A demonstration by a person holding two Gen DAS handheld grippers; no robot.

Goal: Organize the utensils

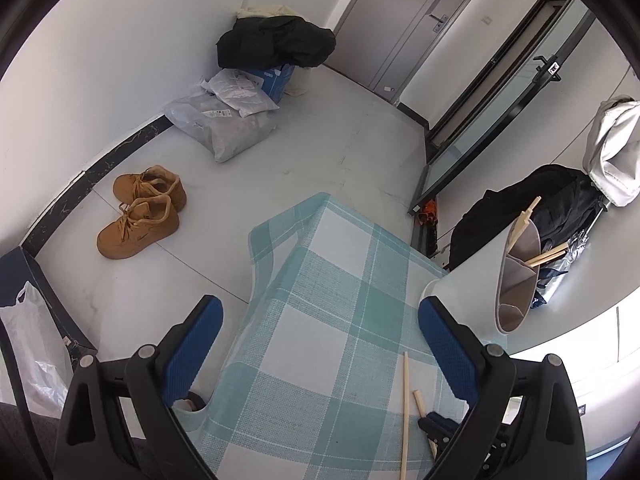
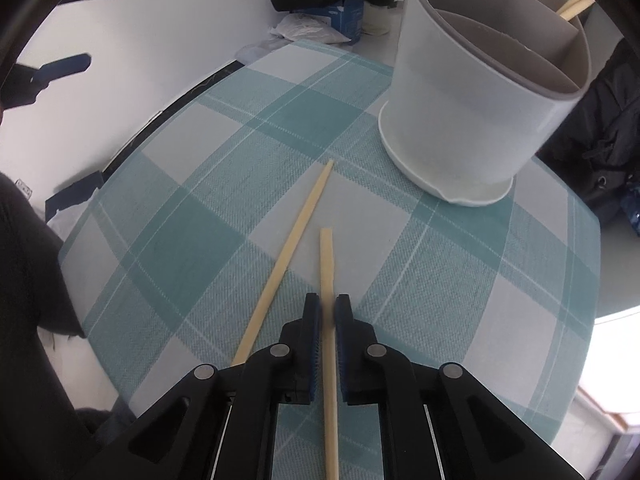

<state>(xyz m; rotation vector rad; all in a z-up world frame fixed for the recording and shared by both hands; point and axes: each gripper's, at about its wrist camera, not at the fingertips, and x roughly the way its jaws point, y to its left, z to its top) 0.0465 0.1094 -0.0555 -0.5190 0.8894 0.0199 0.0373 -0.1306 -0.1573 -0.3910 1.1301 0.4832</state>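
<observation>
My right gripper [image 2: 328, 308] is shut on a pale wooden chopstick [image 2: 327, 264] that runs forward between its blue pads, just above the checked tablecloth [image 2: 192, 216]. A second chopstick [image 2: 288, 256] lies loose on the cloth just left of it. The white divided utensil holder [image 2: 472, 92] stands ahead to the right with chopsticks [image 2: 574, 2] in its far compartment. My left gripper [image 1: 320, 320] is open and empty, held above the table's far end. In the left wrist view the holder [image 1: 472, 284] stands at the right, and both chopsticks [image 1: 405, 412] and the right gripper [image 1: 438, 426] lie below it.
The table's corner [image 1: 324, 200] lies ahead of the left gripper. On the floor are brown shoes [image 1: 140, 216], plastic bags [image 1: 224, 124] and a blue box under dark clothes [image 1: 276, 40]. A black backpack [image 1: 532, 208] sits past the table's right edge.
</observation>
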